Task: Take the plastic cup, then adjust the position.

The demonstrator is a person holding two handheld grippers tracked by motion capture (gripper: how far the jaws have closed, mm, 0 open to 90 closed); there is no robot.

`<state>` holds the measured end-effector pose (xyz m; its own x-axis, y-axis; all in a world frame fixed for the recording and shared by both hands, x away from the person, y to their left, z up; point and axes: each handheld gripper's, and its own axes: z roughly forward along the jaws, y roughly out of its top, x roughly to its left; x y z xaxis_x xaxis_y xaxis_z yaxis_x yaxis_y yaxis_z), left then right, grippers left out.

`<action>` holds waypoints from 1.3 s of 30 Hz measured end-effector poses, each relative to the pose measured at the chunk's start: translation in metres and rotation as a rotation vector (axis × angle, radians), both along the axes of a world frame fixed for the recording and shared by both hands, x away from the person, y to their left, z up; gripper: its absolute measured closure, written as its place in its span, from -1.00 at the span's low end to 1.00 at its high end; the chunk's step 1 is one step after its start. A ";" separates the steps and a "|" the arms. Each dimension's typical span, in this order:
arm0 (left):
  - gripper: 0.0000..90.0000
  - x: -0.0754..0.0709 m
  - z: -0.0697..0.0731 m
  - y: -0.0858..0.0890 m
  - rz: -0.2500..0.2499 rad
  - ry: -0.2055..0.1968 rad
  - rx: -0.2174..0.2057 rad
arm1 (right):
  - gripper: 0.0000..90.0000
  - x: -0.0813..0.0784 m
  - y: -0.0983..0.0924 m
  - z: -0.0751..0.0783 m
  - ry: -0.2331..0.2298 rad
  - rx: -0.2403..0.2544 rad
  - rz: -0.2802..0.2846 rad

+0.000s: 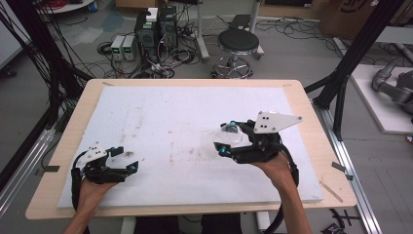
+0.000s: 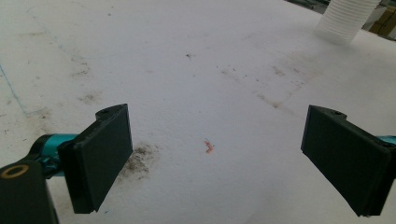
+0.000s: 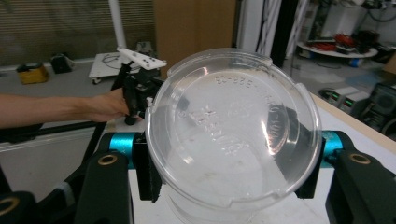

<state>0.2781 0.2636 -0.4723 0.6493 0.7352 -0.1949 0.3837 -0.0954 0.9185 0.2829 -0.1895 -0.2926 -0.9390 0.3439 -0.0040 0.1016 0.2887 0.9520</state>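
Your right claw (image 1: 228, 139) is clenched on a clear plastic cup (image 1: 230, 135), held off the white foam sheet (image 1: 185, 112) that covers the counter (image 1: 307, 105), right of centre. In the right gripper view the cup (image 3: 233, 135) faces the camera end-on, its round embossed face tilted up toward the lens, with one black jaw pressed against each side of the wall. The lettering moulded into it is too faint to read. Your right hand (image 1: 275, 165) grips the tool from behind, and the grey three-cornered plate (image 1: 275, 121) sits on top of it.

Your left claw (image 1: 127, 160) is released, low over the foam near the front left corner, held by your left hand (image 1: 92, 187). In the left gripper view the claw (image 2: 212, 163) has its jaws spread wide with bare foam between them; a small orange-red speck (image 2: 208, 146) lies on the sheet in that gap, and a dark smudge (image 2: 140, 158) sits just beside the jaw at that view's left. What appears to be a white ribbed object (image 2: 345, 18) stands at the upper right corner of that view, cropped by the frame.

A black round stool (image 1: 237, 43) stands on the floor beyond the counter
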 end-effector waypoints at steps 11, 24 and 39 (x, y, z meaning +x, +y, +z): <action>-0.81 0.000 0.000 0.000 -0.010 0.001 -0.003 | -0.08 0.004 0.009 -0.020 0.014 0.076 0.149; -0.81 0.000 0.000 0.001 -0.014 0.000 -0.014 | -0.07 0.010 0.011 -0.035 0.031 0.079 0.182; -0.81 -0.002 0.005 0.003 0.004 -0.048 -0.006 | -0.07 0.021 0.012 -0.040 0.039 0.085 0.164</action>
<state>0.2762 0.2669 -0.4671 0.6552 0.7366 -0.1675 0.3394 -0.0889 0.9364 0.3044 -0.1780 -0.3324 -0.9814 0.1838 0.0557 0.0969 0.2235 0.9699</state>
